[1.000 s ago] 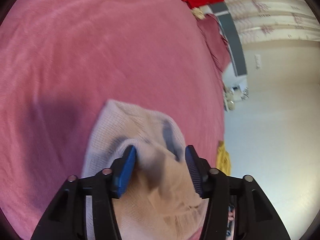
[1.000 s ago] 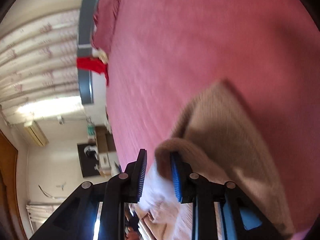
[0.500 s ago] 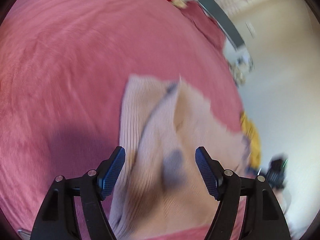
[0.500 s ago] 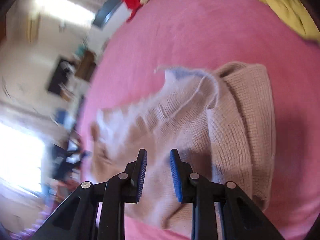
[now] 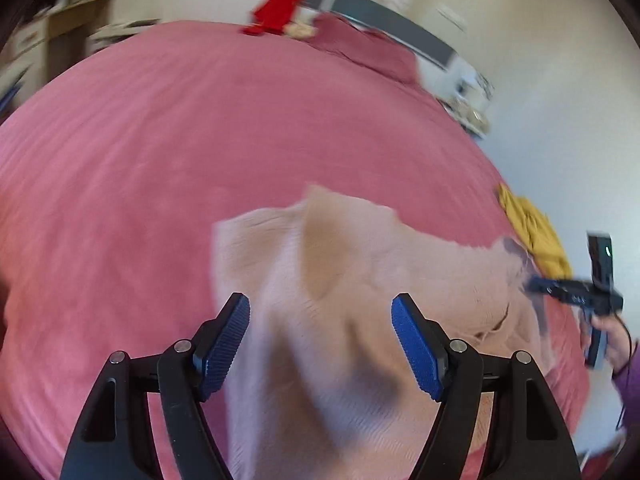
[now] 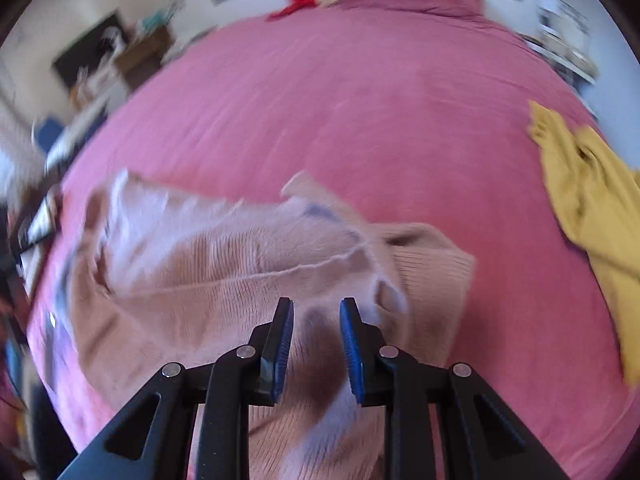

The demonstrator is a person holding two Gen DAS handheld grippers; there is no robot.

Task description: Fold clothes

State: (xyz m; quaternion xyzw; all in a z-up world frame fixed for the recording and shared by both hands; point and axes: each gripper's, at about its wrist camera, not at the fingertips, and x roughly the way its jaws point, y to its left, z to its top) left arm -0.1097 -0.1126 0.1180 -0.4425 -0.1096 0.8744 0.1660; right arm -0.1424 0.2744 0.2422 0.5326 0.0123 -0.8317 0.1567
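Note:
A beige knit sweater lies rumpled on the pink bed, with one flap standing up in the middle. My left gripper hovers over its near part with the jaws wide apart and nothing between them. In the right wrist view the same sweater spreads to the left, its ribbed hem folded at the right. My right gripper hangs above it, jaws a narrow gap apart, pressing on nothing. The left wrist view also shows the right gripper at the sweater's far right edge, held by a hand.
A yellow garment lies at the bed's right edge, also visible as the yellow garment in the left wrist view. A red garment and a pink pillow sit at the headboard. Furniture stands beyond the bed's left side.
The left jaws spread and let go of the sweater. Both grippers rolled upright and pulled back. The sweater dropped from the right jaws and now lies on the bed.

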